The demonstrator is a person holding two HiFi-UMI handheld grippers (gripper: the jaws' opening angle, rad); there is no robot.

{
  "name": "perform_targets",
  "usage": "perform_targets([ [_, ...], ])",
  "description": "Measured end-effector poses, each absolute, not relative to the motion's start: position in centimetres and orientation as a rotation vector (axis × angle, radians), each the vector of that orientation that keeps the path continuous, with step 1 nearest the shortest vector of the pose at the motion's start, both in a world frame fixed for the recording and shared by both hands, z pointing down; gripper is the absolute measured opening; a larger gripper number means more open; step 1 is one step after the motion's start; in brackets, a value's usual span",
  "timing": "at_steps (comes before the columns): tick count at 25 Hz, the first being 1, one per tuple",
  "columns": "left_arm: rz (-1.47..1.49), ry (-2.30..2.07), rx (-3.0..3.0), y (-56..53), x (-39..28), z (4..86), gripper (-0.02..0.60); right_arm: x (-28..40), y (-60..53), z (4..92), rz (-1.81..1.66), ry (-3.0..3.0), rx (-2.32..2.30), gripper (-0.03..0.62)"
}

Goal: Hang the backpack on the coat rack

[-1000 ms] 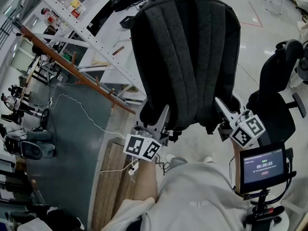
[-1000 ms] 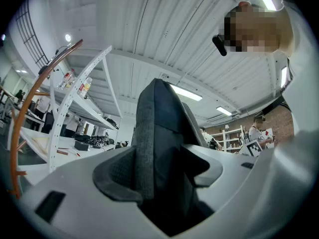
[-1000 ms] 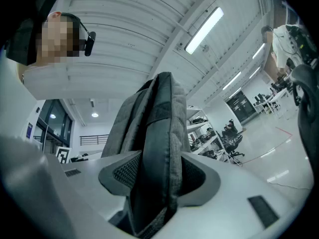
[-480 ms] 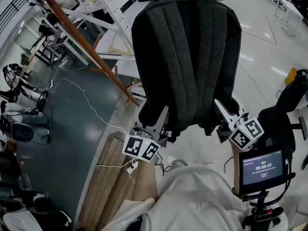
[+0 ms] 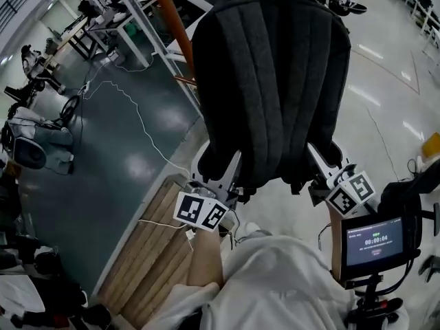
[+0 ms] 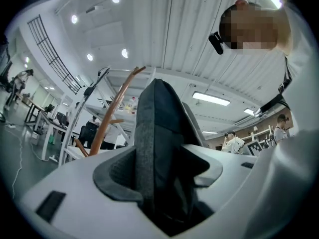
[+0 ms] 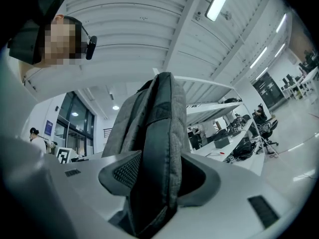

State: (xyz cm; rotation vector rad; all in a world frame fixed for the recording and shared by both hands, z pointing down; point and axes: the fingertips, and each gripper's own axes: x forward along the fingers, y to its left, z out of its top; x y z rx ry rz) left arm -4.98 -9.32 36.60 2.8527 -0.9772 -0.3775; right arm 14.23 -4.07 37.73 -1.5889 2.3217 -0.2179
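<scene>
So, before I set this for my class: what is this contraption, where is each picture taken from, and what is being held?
No robot here: a person holds a two-jaw gripper in each hand. The head view comes from a camera on the person's head, looking down at the left gripper and right gripper. The other two cameras ride on the grippers, looking along their jaws. Both are shut on the bottom of a dark grey backpack, held up. The orange wooden coat rack stands beyond it.
</scene>
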Motion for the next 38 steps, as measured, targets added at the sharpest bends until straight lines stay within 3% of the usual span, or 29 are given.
perform_targets([
  [14, -0.430, -1.300, 2.765, -13.8, -16.8, 38.7, 0.272, 3.2, -12.9, 39.5, -0.227, 2.499, -1.324, 0.221],
  [28, -0.453, -1.541, 2.670, -13.5, -20.7, 37.9, 0.270, -0.8, -15.9, 38.7, -0.248, 2.607, -1.119, 0.221],
  [38, -0.490, -1.634, 2.687, -15.0, -19.0, 34.5, 0.270, 0.7, -18.4, 35.3, -0.179, 2.615, -1.036, 0.221],
])
